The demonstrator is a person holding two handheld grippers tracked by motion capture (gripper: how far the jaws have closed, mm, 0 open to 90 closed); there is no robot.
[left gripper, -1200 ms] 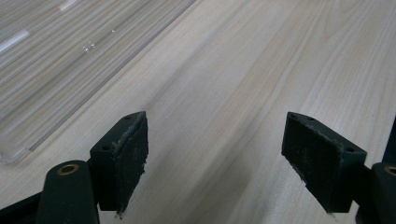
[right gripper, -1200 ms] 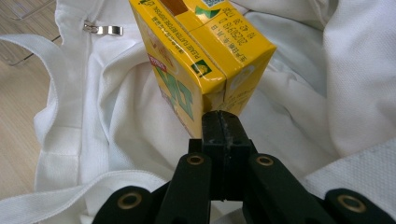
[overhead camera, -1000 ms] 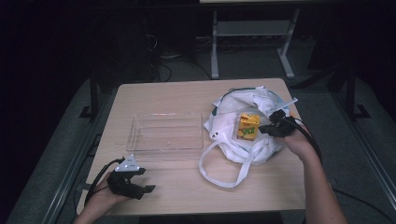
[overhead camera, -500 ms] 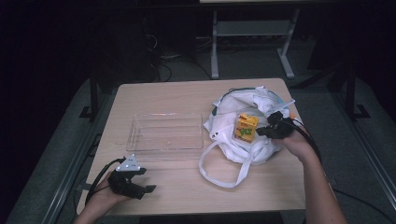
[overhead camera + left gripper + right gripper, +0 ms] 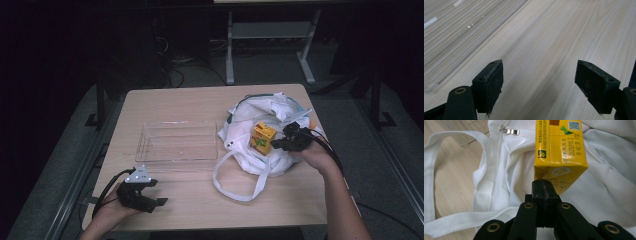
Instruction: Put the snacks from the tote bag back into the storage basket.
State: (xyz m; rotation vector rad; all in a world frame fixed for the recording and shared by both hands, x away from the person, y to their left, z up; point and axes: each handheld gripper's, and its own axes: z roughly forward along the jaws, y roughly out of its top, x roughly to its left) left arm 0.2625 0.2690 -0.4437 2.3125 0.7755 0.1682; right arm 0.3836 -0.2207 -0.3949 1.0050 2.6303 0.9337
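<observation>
A yellow drink carton (image 5: 262,138) stands out of the white cloth bag (image 5: 250,127) at the table's right. My right gripper (image 5: 281,144) is shut, its jaws pinching the carton's (image 5: 560,150) lower edge, with the bag's (image 5: 506,170) white cloth and a zip pull (image 5: 510,131) behind. My left gripper (image 5: 156,201) rests low at the table's front left. It (image 5: 539,85) is open over bare wood, nothing between its pads (image 5: 492,82).
A clear plastic tray (image 5: 177,142) lies in the middle of the wooden table (image 5: 180,102), its edge (image 5: 451,50) just beyond my left gripper. The bag's long handle loop (image 5: 235,182) trails toward the front edge. A metal stand (image 5: 270,35) is on the dark floor behind.
My right gripper has shifted slightly left and nearer with the carton. The left gripper has stayed put.
</observation>
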